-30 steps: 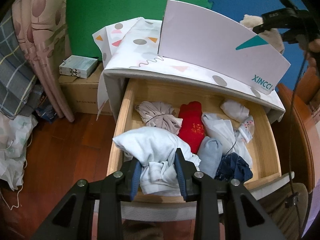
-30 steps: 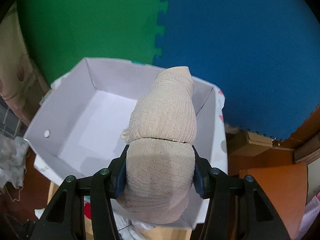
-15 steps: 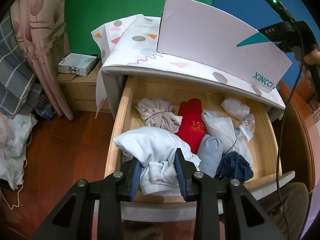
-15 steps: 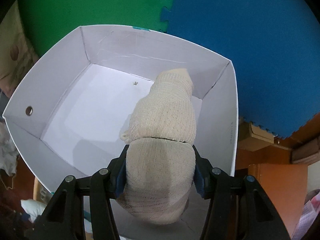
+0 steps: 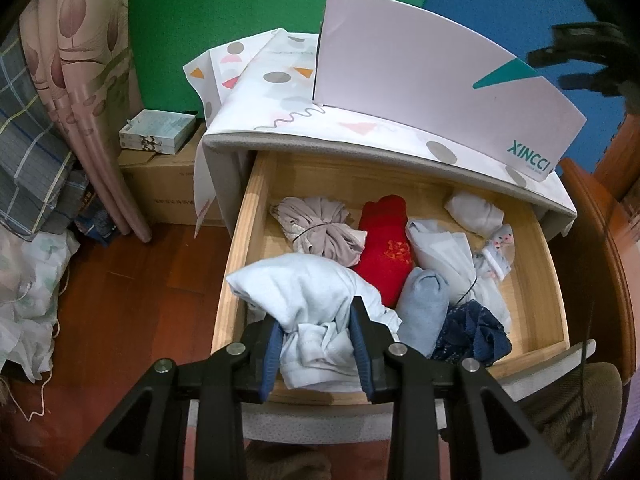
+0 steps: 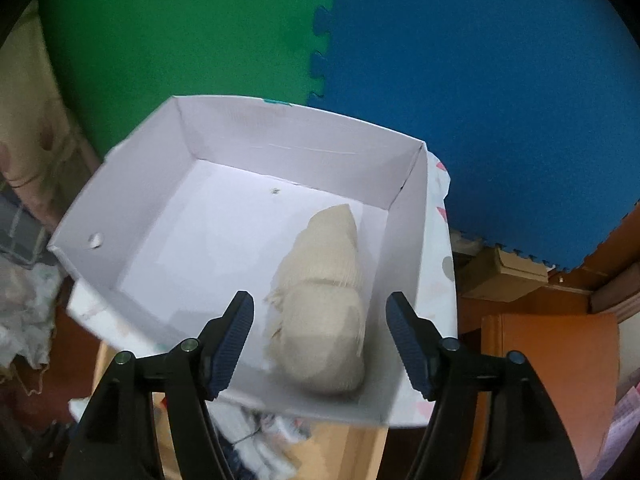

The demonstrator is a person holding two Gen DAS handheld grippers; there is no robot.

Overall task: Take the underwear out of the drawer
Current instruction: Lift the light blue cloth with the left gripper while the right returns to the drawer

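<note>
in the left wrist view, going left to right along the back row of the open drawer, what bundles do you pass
Beige bundle → red bundle → small white bundle.

A: Any room in the white box [image 6: 224, 220]?
B: Its left half is bare; the beige bundle [image 6: 324, 300] fills the right corner.
A: The drawer [image 5: 240, 248]?
B: Crowded, except its back strip.

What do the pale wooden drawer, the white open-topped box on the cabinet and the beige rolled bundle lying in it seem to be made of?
Pale wooden drawer: light unpainted wood, matte, with visible grain.
White open-topped box: probably thin card, smooth and matte, with sharp folded corners and creased walls.
Beige rolled bundle: soft knitted fabric, judging by its fine ribbed texture; the fibre cannot be told.
</note>
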